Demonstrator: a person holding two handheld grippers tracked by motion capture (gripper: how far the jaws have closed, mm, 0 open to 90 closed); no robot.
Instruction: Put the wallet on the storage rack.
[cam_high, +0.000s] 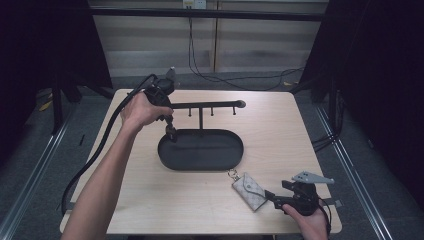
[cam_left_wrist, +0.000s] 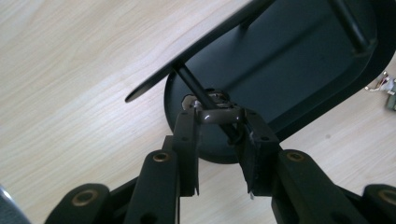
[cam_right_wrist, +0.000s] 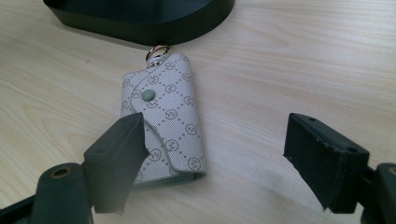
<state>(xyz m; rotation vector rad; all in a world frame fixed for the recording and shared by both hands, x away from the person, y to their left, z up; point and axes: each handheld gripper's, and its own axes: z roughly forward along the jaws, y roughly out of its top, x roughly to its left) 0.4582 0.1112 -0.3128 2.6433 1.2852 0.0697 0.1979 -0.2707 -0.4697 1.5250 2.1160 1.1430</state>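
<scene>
A: Here, what do the left tongs (cam_left_wrist: 219, 122) grip?

B: They pinch a small brown loop (cam_left_wrist: 219, 115) between their jaw tips. The loop sits at the left end of the black oval tray (cam_high: 220, 159), beside a thin rod (cam_left_wrist: 194, 86) of the hook stand (cam_high: 201, 105). In the high view the left hand (cam_high: 141, 111) holds these tongs pointing down at that end of the tray.

A: How far apart are the jaws?

B: They stand only as wide as the loop, pressed on both its sides.

A: And the right tongs (cam_right_wrist: 219, 154)?

B: They are spread wide and hold nothing. They lie low over the bench (cam_high: 280, 130), near its front right corner, in the right hand (cam_high: 310, 220).

A: What lies between them?

B: A grey patterned key pouch (cam_right_wrist: 163, 123) lies flat on the bench, its metal ring (cam_right_wrist: 157, 50) toward the tray. One jaw overlaps the pouch's near corner; whether it touches cannot be told. The other jaw stands well apart from the pouch, over bare wood.
</scene>
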